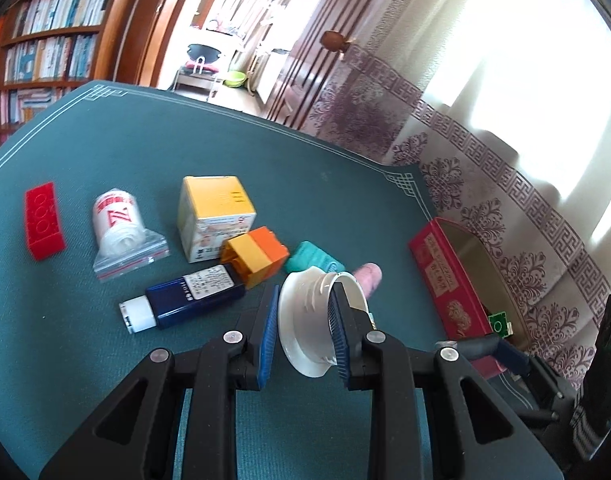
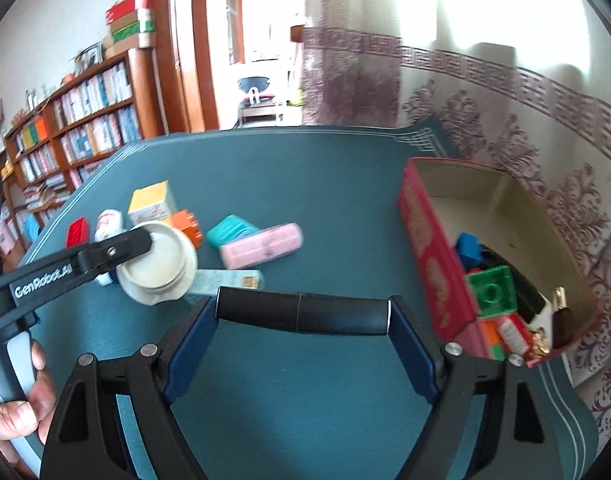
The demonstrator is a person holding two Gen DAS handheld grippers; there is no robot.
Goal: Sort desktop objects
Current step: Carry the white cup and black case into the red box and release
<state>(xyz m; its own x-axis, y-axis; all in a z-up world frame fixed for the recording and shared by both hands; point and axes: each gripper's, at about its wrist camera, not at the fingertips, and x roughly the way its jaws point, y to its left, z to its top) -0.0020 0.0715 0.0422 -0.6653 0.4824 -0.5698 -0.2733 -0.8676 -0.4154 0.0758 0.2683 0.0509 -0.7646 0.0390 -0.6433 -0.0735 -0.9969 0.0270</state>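
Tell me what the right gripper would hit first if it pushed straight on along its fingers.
Probably the bare green table mat. The right gripper, already shut on a black cylinder, points down at open mat between the pink case and the red box; depth is uncertain.

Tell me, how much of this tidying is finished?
Partly done. The red cardboard box already holds a green building brick, a blue one and other bits. In hand: the left tool grips a white plastic lid, and the right tool carries a black cylinder. Left on the green mat: a pink case, a yellow carton, a red brick and more.
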